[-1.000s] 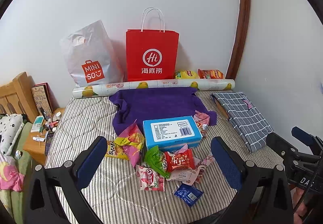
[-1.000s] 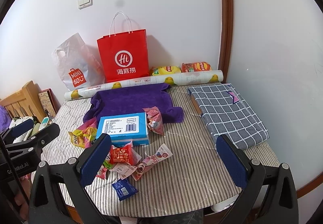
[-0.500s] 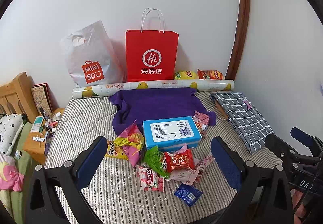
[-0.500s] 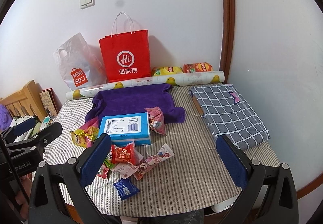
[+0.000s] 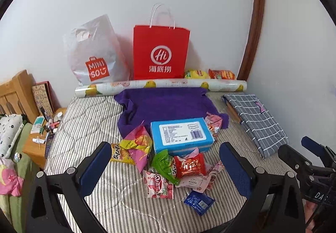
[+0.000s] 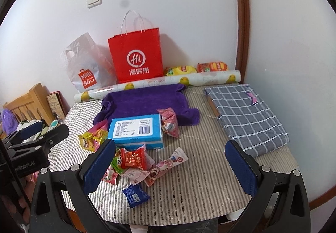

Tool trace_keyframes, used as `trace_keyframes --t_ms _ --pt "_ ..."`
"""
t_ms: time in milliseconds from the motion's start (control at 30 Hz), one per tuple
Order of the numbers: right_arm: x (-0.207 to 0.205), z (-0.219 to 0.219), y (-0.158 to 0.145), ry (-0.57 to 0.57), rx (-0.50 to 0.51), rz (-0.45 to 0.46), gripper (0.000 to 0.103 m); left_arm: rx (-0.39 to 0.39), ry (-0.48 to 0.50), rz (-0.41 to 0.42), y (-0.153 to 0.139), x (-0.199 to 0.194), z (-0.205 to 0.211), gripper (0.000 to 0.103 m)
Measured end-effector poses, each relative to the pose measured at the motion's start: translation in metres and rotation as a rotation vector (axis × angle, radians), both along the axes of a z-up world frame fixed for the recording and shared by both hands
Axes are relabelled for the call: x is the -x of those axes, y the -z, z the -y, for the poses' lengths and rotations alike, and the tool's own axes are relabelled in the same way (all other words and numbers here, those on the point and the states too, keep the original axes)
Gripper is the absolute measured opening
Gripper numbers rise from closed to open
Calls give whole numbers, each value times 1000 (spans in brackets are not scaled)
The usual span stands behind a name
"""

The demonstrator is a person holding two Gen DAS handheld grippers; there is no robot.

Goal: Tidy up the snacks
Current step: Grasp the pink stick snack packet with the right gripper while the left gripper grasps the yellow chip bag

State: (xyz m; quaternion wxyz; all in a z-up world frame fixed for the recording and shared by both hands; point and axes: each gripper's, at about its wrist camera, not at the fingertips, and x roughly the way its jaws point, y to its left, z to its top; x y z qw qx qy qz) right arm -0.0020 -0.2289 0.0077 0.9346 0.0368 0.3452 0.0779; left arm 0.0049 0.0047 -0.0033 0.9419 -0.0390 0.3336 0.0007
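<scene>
1. Left claw (image 5: 166, 170): spread wide, nothing between its pads, held above the near edge of the striped surface (image 5: 90, 128). Right claw (image 6: 170, 168): likewise wide apart and empty, off to the right of the left one.
2. Nearest snack: small blue packet (image 5: 198, 202), lying flat at the near edge, apart from the heap. It sits just ahead of and below the left claw, between its pads in view; from the right claw it lies low and left.
3. Just beyond: loose heap of wrappers, red packet (image 5: 190, 165) on top, green packet (image 5: 164, 164) touching it, pink-white packet (image 5: 158, 185) on the near side. Long pink wrapper (image 6: 168, 166) runs diagonally, near-left to far-right.
4. Judgement: heap is centred under the left claw and left of the right claw's line, so the left is nearer.
5. Farther: light-blue box (image 5: 181, 135), closed, label up, long axis left-right; contents unseen. Yellow-pink bags (image 5: 134, 144) at its left, a pink bag (image 5: 214, 123) at its right.
6. Far: purple towel (image 5: 166, 105), then red paper bag (image 5: 160, 52) and white plastic bag (image 5: 95, 54) upright against the wall; interiors hidden. Two chip bags (image 5: 210, 74) behind the roll (image 5: 163, 86).
</scene>
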Motion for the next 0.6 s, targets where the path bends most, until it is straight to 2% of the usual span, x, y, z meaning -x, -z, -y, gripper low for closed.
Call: trace_keyframes --t_ms 233,433,600 --pt "-20 3 43 -11 10 -100 100 25 -36 -74 33 -21 -17 103" --pt "-42 6 96 -13 -6 -229 86 30 -73 -135 65 -36 -36 102" --pt "-59 -4 136 -40 -33 -347 70 44 -118 -163 84 -44 -59 102"
